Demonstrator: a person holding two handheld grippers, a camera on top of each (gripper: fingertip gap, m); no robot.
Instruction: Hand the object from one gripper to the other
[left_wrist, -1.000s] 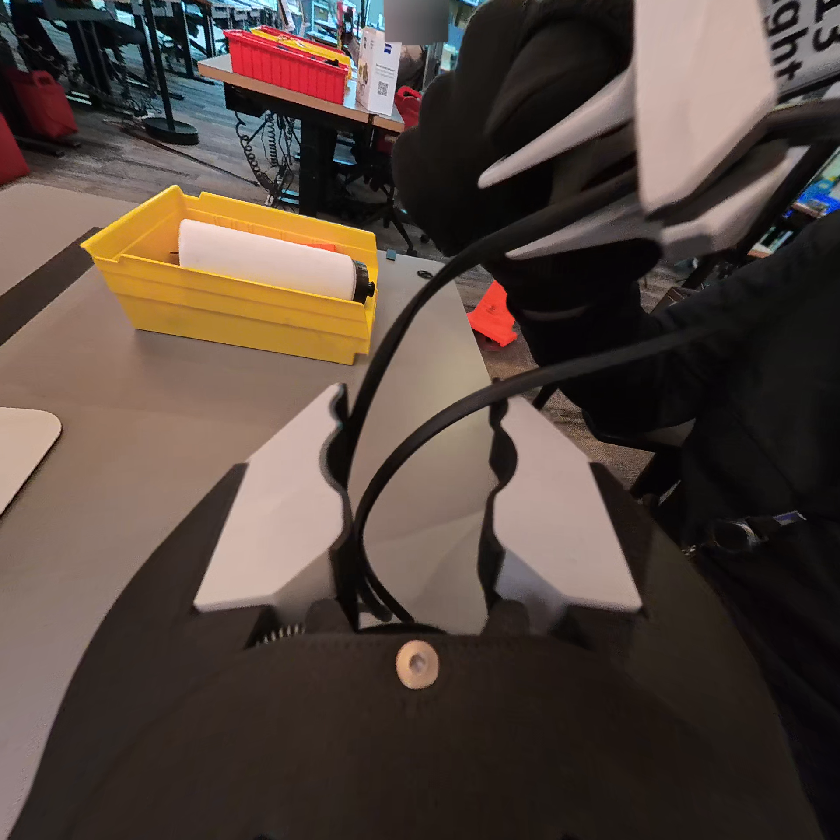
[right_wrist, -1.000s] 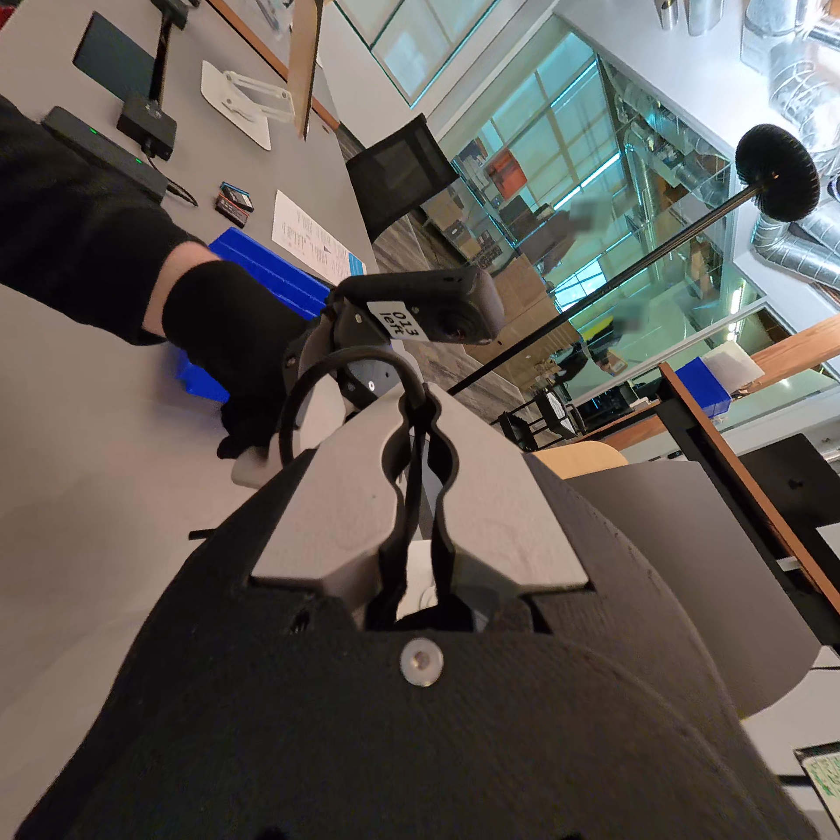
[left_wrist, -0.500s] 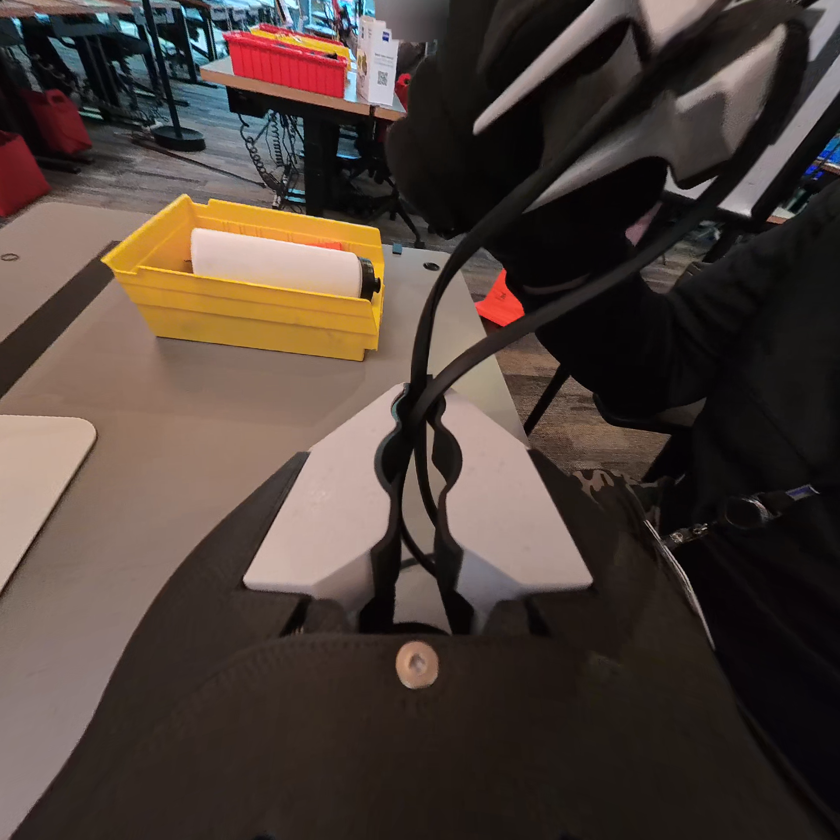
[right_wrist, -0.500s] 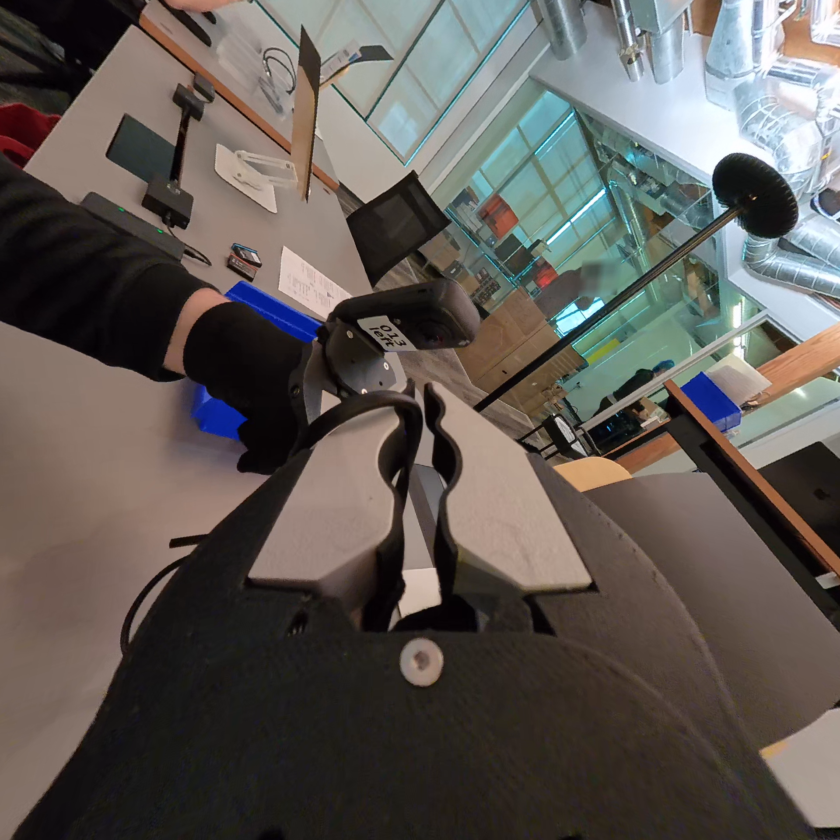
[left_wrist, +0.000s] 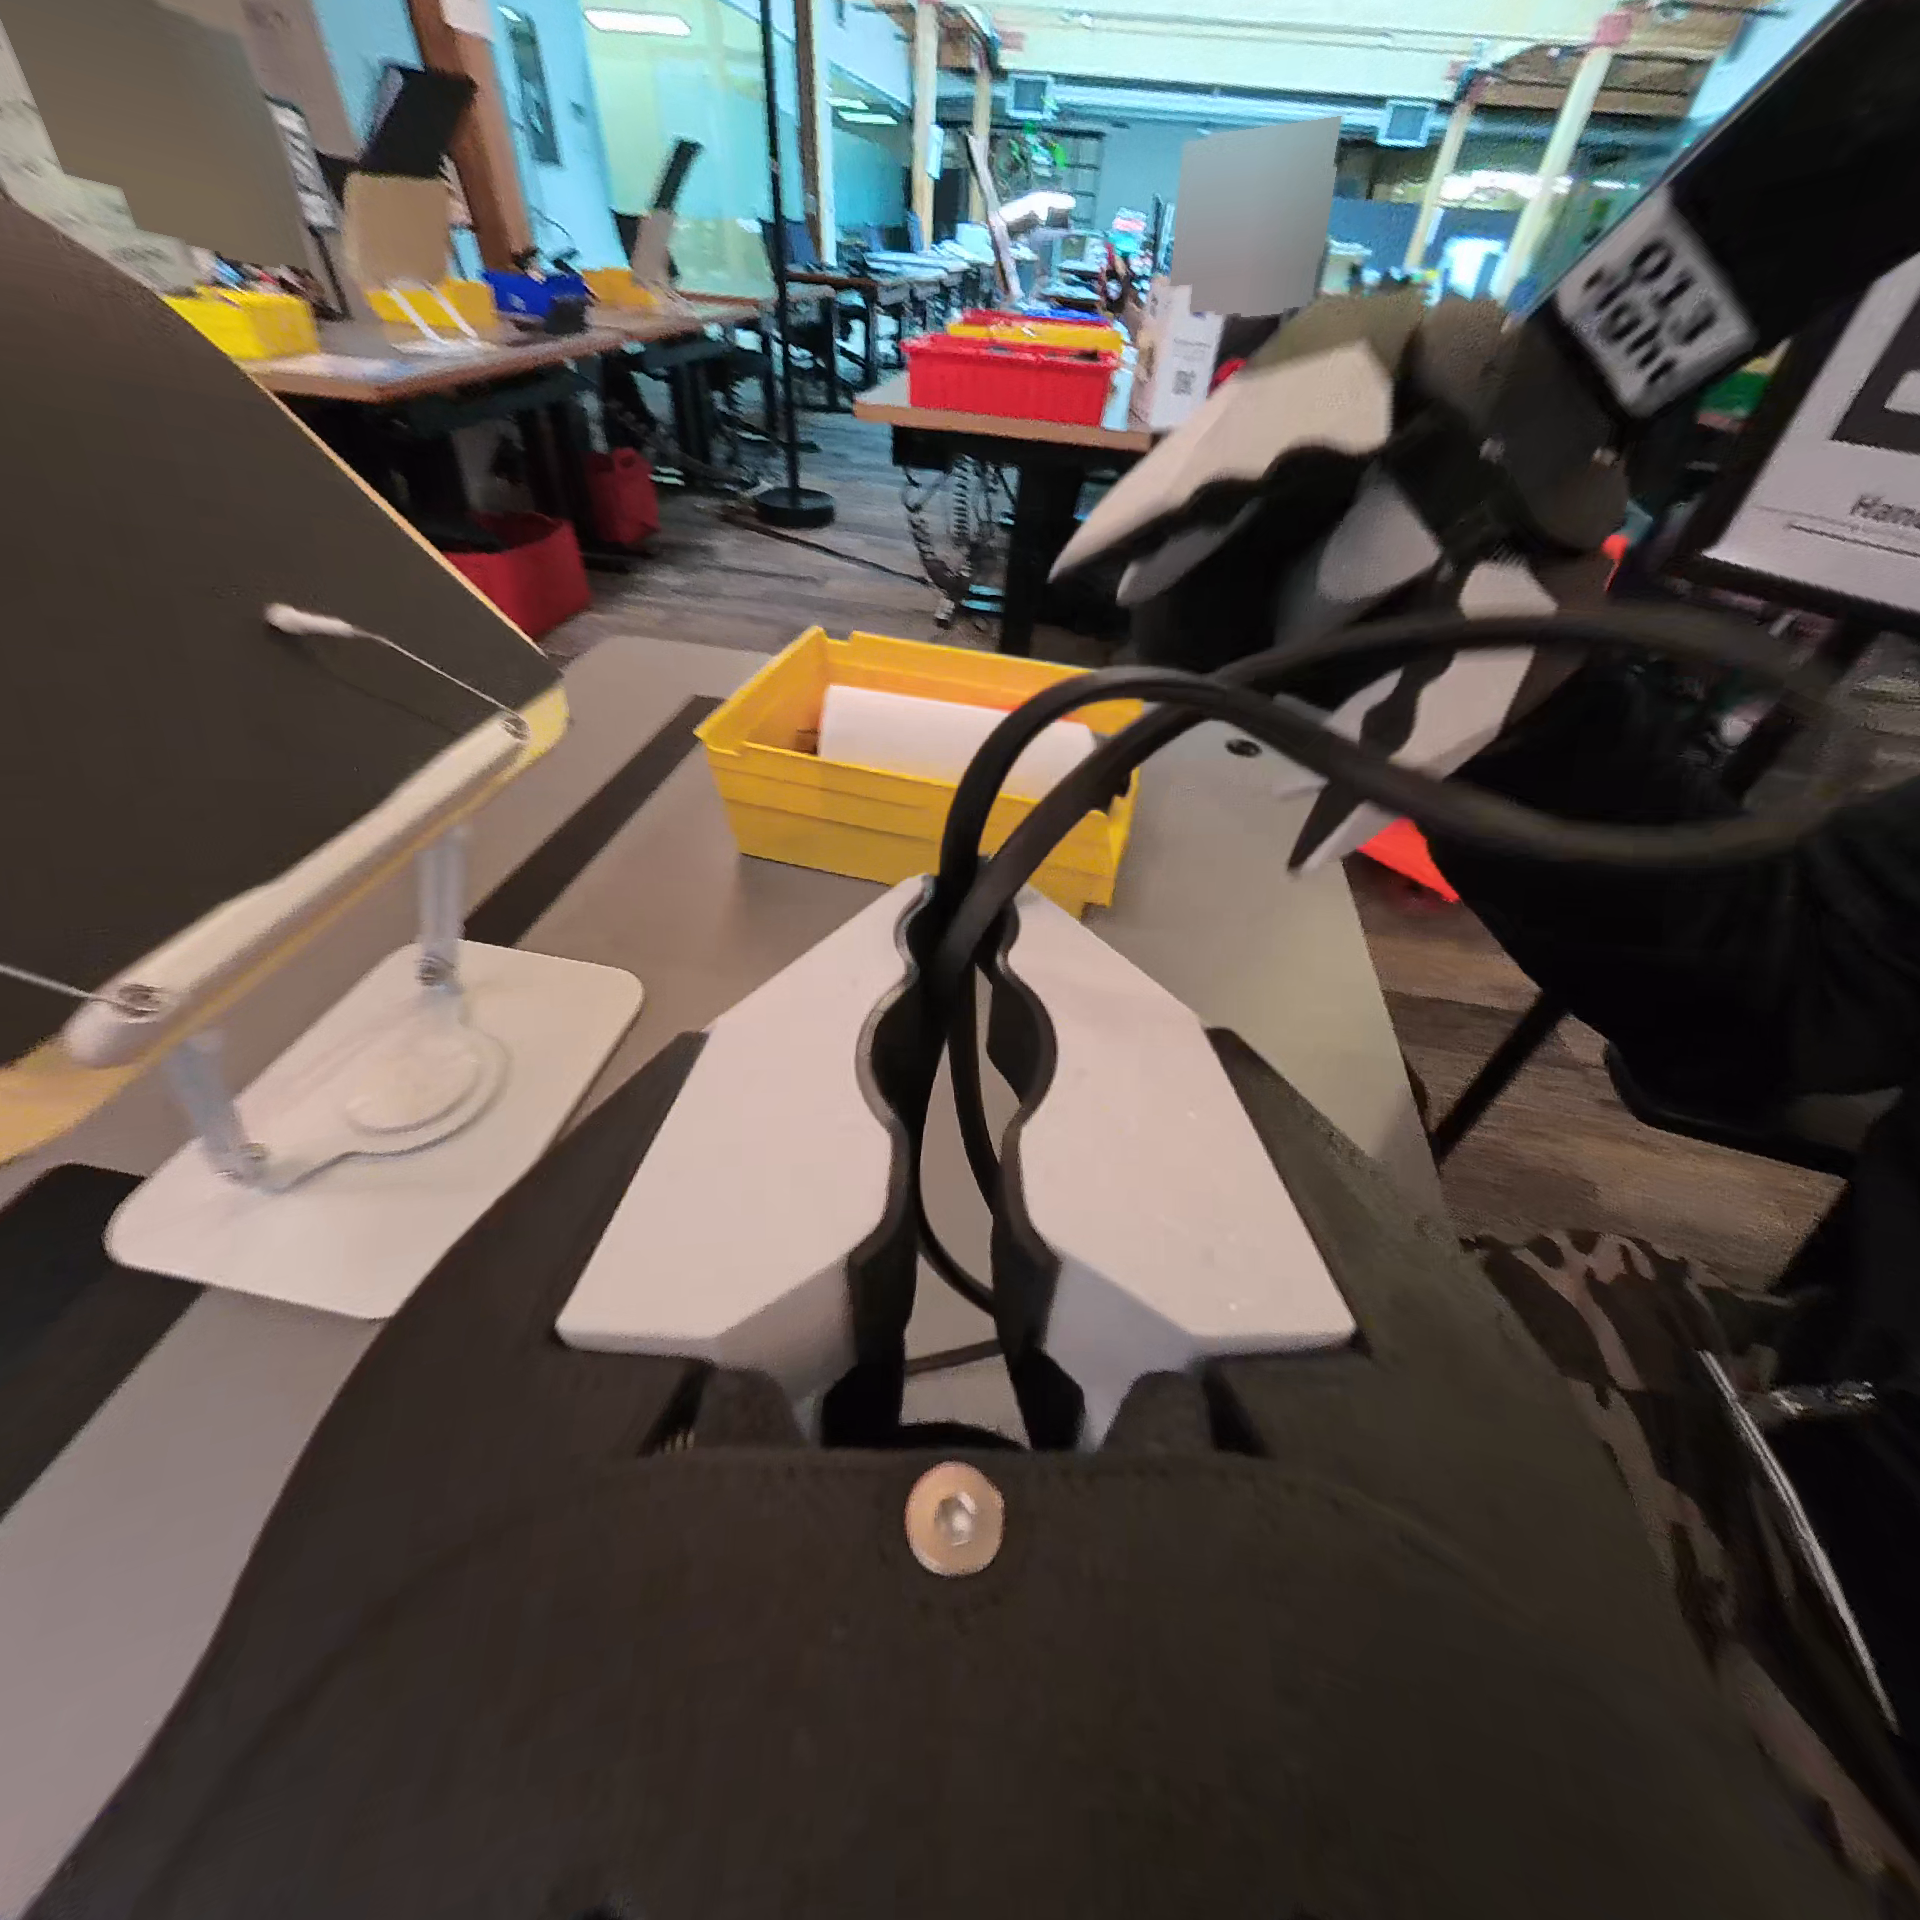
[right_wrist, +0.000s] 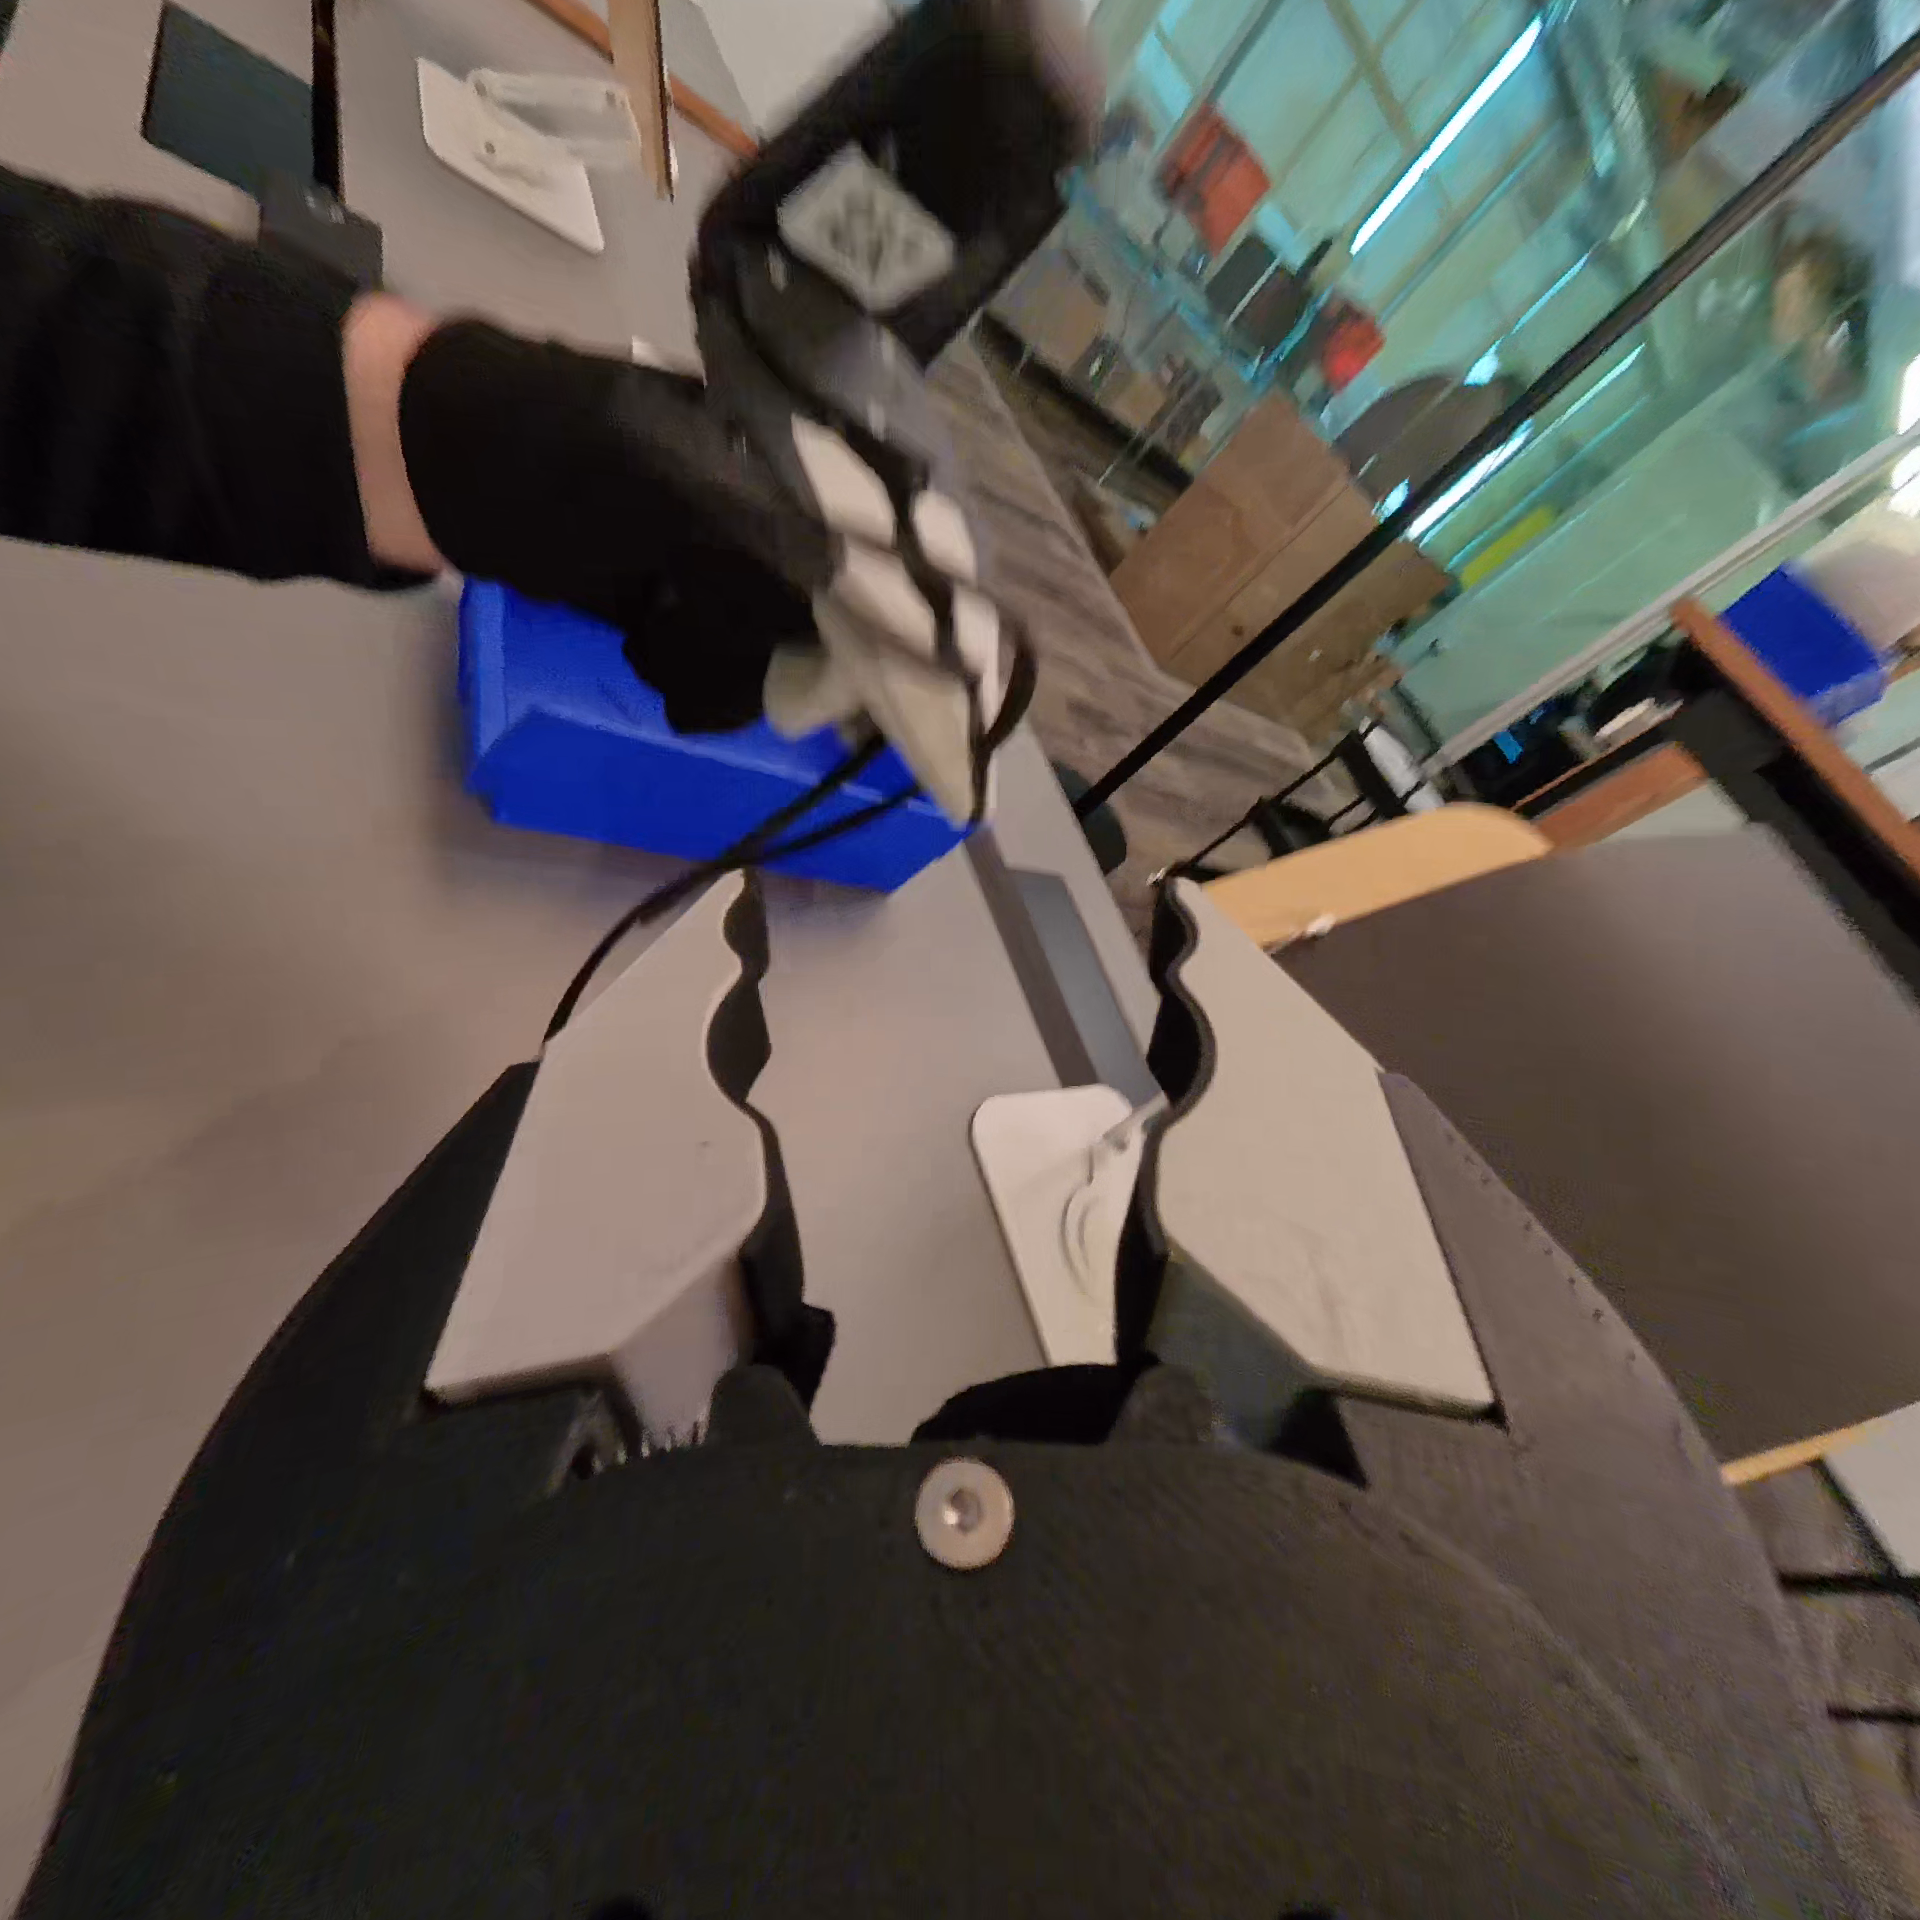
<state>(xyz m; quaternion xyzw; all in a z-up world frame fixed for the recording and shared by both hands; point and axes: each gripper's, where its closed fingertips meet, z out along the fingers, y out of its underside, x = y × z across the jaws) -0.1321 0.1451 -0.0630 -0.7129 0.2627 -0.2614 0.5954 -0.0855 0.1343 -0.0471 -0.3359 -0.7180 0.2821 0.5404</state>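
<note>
**Handing over: cable now w/ left gripper only**

Gripping of the black cable is now done by the left gripper alone: its fingers are clenched on two strands near the tips, at 12 o'clock in the left wrist view. A sec ago those fingers were spread wide and the right gripper was pinching the cable; half a sec ago both were closed on it. Now the right gripper is released, fingers wide apart w/ nothing between them. In the left wrist view it is seen at 2 o'clock, fingers parted, w/ the cable loop arching past them; whether contact remains cannot be told, blur is heavy. In the right wrist view a thin strand runs just beside the left-hand finger's tip, outside the gap.

Judged from this, the transfer itself is done; only separation of the grippers is left.

Around, on the grey table: a yellow bin w/ a white roll at 12 o'clock, behind the cable; a tilted board on a clear stand at 9 o'clock. In the right wrist view a blue bin lies at 11 o'clock under the gloved hand. Possible snag, as a judgement: the slack loop draped near the right gripper's fingers may catch on withdrawal.
</note>
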